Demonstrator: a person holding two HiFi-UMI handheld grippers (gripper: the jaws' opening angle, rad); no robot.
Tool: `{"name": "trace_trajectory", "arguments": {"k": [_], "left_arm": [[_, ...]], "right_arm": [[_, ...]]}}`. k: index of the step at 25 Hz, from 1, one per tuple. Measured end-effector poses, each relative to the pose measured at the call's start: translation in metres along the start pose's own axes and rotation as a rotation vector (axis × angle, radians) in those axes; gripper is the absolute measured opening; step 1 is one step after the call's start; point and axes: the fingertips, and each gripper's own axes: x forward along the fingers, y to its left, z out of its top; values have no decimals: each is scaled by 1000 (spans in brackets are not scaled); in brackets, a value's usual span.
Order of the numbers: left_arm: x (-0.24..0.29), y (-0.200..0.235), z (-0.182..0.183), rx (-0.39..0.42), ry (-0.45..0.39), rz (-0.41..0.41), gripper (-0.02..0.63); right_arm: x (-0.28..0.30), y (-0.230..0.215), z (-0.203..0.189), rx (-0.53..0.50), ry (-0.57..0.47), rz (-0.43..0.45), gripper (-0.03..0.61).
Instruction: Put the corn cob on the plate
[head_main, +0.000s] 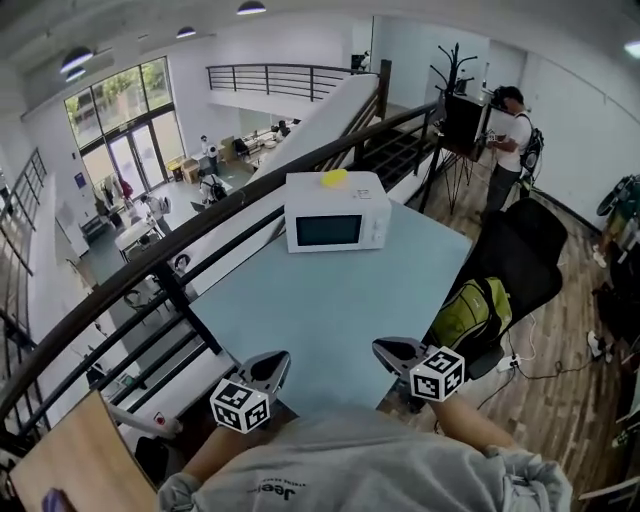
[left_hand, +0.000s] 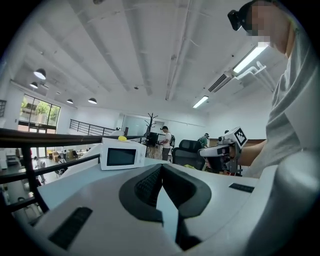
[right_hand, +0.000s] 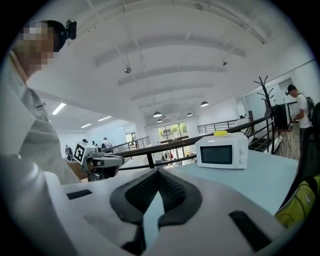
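A white microwave (head_main: 336, 211) stands at the far end of the pale blue table (head_main: 330, 310), its door closed. A small yellow object (head_main: 333, 178) lies on its top; I cannot tell what it is. It also shows in the left gripper view as a yellow object (left_hand: 122, 138) and in the right gripper view as a yellow object (right_hand: 220, 133). No corn cob or plate is clearly visible. My left gripper (head_main: 274, 360) and right gripper (head_main: 389, 349) hover side by side at the table's near edge, both shut and empty. Each points roughly level toward the microwave.
A black railing (head_main: 200, 225) runs along the table's left side, with a drop to a lower floor beyond it. A black chair (head_main: 520, 255) carrying a green-yellow backpack (head_main: 475, 310) stands at the right edge. A person (head_main: 512, 140) stands at the far right. A wooden surface (head_main: 70, 450) lies at the lower left.
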Motion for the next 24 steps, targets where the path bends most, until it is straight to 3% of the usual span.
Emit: {"name": "trace_trajectory", "arguments": {"k": [12,24], "left_arm": [[-13,4,5,7,-12,48,18],[-8,9,6,9,-2,32,18]], "right_arm": [[7,2,3,-56,15,17,15],[12,0,5,-69,19,18,15]]}}
